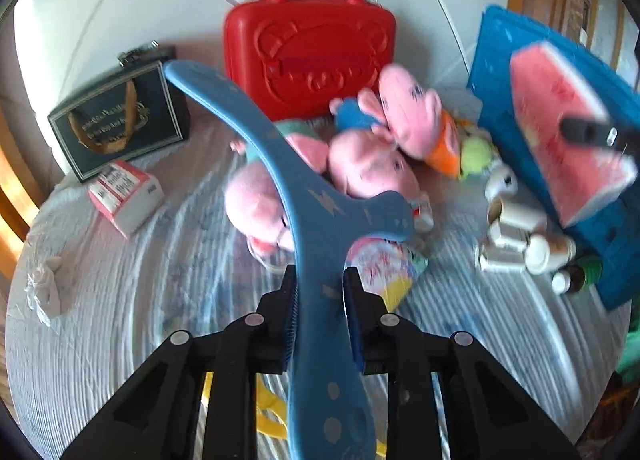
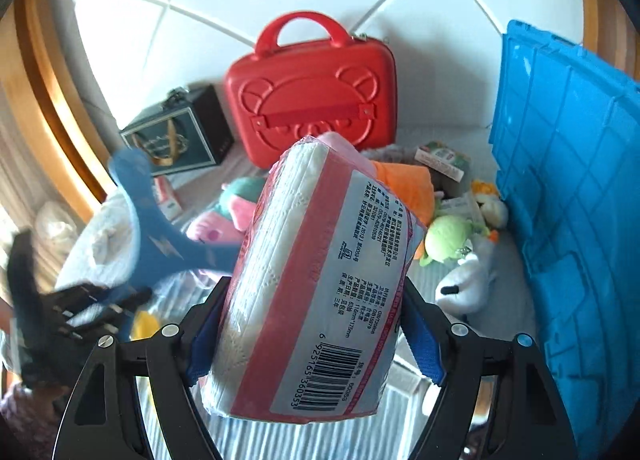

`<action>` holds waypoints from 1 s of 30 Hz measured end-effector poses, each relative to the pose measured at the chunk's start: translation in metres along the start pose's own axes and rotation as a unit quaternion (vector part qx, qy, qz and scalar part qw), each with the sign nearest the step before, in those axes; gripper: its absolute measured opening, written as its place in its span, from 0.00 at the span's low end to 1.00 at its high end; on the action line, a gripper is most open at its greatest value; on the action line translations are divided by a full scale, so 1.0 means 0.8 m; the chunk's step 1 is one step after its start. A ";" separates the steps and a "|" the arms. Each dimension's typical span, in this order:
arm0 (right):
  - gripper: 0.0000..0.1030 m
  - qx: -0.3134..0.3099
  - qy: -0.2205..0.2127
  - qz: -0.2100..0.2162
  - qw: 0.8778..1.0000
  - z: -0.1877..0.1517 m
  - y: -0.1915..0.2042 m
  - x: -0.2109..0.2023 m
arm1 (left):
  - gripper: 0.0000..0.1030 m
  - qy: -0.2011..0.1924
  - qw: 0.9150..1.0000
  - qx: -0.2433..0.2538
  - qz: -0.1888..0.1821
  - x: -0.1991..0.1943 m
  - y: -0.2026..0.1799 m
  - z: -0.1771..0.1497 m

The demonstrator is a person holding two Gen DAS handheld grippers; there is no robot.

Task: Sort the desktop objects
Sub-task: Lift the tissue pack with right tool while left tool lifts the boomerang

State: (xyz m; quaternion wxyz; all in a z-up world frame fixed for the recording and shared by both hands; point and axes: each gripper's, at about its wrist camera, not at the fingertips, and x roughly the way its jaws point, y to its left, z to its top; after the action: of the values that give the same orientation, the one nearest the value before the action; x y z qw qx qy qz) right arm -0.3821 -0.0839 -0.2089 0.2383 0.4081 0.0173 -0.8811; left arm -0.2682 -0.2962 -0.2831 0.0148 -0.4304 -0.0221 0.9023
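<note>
While your left gripper [image 1: 320,280] hangs above the cloth-covered worktop [image 1: 120,300], its fingers are pinched nearly together on one arm of a blue three-armed boomerang [image 1: 288,164], which is lifted clear of the pink plush toys [image 1: 360,164] below it. Your right gripper [image 2: 316,300] has its fingers spread wide and pressed against both sides of a pack of tissues [image 2: 320,280] in red-and-white wrap, barcode facing the camera, also held up off the worktop. From the left wrist view that pack shows blurred in front of the blue crate [image 1: 500,72] at the right edge. A red hard case [image 2: 312,100] with a handle stands upright at the back against the white tiled wall, and a dark box [image 2: 180,132] stands to its left. Beside the crate lie a green plush [image 2: 448,232] and a white plush [image 2: 468,280]; several small bottles [image 1: 520,248], seemingly tipped over, cluster near the crate's base.
</note>
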 end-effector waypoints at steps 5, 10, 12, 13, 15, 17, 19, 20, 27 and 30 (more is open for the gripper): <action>0.77 0.005 -0.010 0.002 1.000 -0.011 0.003 -0.028 | 0.23 0.064 0.998 0.014 -0.022 0.042 -0.006 -0.037; 0.77 0.012 -0.014 0.004 1.000 -0.020 0.007 -0.045 | 0.28 0.077 0.997 0.020 -0.017 0.057 -0.007 -0.049; 0.77 0.017 -0.015 0.004 1.000 -0.023 0.007 -0.051 | 0.31 0.092 0.995 0.026 -0.007 0.070 -0.006 -0.054; 0.77 0.019 -0.016 0.005 1.000 -0.024 0.006 -0.054 | 0.31 0.090 0.996 0.018 -0.009 0.072 -0.003 -0.055; 0.77 0.022 -0.020 0.002 1.000 -0.025 0.006 -0.061 | 0.31 0.081 0.997 0.015 -0.013 0.071 -0.001 -0.056; 0.77 0.019 -0.024 -0.008 0.999 -0.027 0.006 -0.067 | 0.32 0.083 0.996 0.027 -0.012 0.073 -0.003 -0.058; 0.77 0.026 -0.026 -0.006 0.999 -0.030 0.004 -0.073 | 0.30 0.074 0.997 0.035 -0.012 0.063 -0.004 -0.057; 0.77 0.027 -0.028 -0.006 0.999 -0.031 0.004 -0.076 | 0.29 0.066 0.997 0.038 -0.011 0.056 -0.006 -0.056; 0.77 0.029 -0.057 -0.009 0.998 -0.035 0.007 -0.108 | 0.25 -0.011 0.999 0.042 -0.020 -0.028 -0.012 -0.026; 0.77 0.029 -0.066 -0.002 0.997 -0.038 0.011 -0.122 | 0.20 -0.040 0.998 0.047 -0.021 -0.061 -0.019 -0.009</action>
State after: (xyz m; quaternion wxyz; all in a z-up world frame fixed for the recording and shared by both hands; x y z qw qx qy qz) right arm -0.3030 -0.0453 -0.1567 0.2255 0.3557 -0.0228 -0.9067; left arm -0.2316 -0.2832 -0.2490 0.0532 -0.3918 0.0104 0.9184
